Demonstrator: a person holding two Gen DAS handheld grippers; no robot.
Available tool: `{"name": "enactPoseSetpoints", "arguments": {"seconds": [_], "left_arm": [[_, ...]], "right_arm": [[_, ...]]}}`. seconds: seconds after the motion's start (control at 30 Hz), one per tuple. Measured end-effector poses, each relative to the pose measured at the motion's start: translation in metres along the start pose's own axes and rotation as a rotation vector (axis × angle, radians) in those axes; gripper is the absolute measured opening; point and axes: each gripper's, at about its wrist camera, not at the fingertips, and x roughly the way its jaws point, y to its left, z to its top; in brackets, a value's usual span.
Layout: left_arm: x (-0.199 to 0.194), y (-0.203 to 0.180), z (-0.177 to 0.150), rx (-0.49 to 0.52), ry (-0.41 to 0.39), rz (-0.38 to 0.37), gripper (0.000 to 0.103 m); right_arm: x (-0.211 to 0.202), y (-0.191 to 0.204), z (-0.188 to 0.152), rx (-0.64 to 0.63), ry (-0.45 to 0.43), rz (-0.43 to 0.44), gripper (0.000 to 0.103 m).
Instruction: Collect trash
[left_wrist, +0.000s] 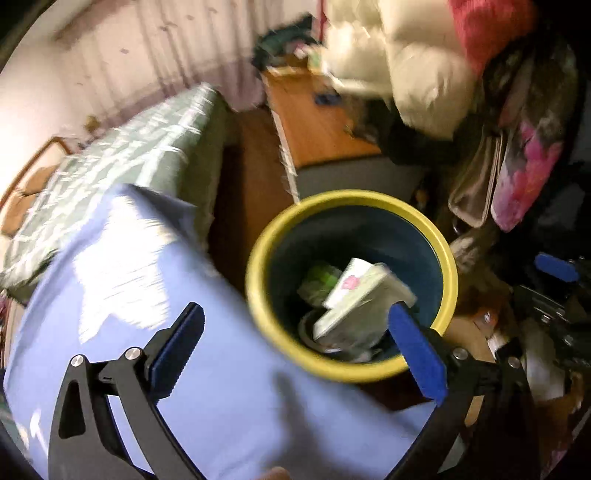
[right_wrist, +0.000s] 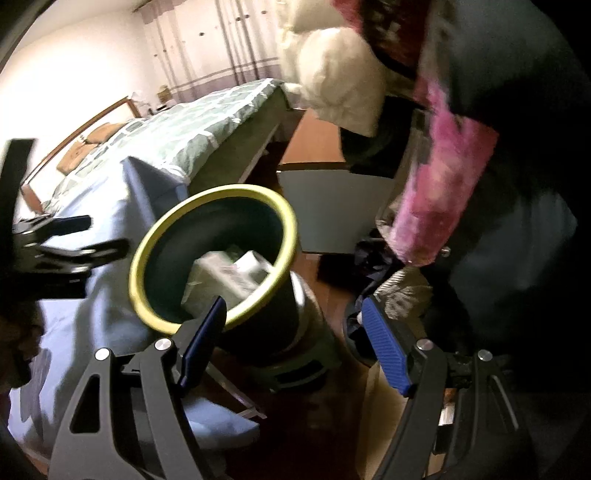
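Round trash bin (left_wrist: 258, 280), smooth yellow rim, dark blue inside, stands on wood floor just beside bed edge. Inside it: flat white carton (left_wrist: 364, 295) with pink print, tilted, leaning on a crumpled green wrapper (left_wrist: 319, 280); bottom of bin dark, contents there unclear. Left gripper (left_wrist: 299, 354) jaws spread wide, nothing between ribbed blue pads, right pad overlapping bin rim in view. Right gripper (right_wrist: 293, 349) jaws apart, empty, left pad in front of the rim. Smooth lilac sheet (left_wrist: 147, 295) over green checked quilt (left_wrist: 129, 158). Puffy cream jacket (left_wrist: 406, 55) and pink floral fabric (left_wrist: 524, 173) hang above, motion-blurred. Floor clutter at right too dark to identify. In the right wrist view, left gripper cut off at frame edge
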Motion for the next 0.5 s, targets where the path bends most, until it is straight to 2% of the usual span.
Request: {"name": "enactPoseSetpoints", "arguments": {"seconds": [0.27, 0.4, 0.5], "left_arm": [[-0.127, 0.078, -0.082, -0.223, -0.2, 0.143, 0.098], [-0.175, 0.107, -0.125, -0.313, -0.244, 0.216, 0.098], [-0.211, 0.126, -0.162, -0.393, -0.275, 0.301, 0.098]], "right_arm": [[-0.025, 0.058, -0.006, -0.126, -0.043, 0.071, 0.072], [-0.04, 0.093, -0.007, -0.194, -0.073, 0.133, 0.073], [-0.053, 0.119, -0.007, -0.245, -0.104, 0.176, 0.074]]}}
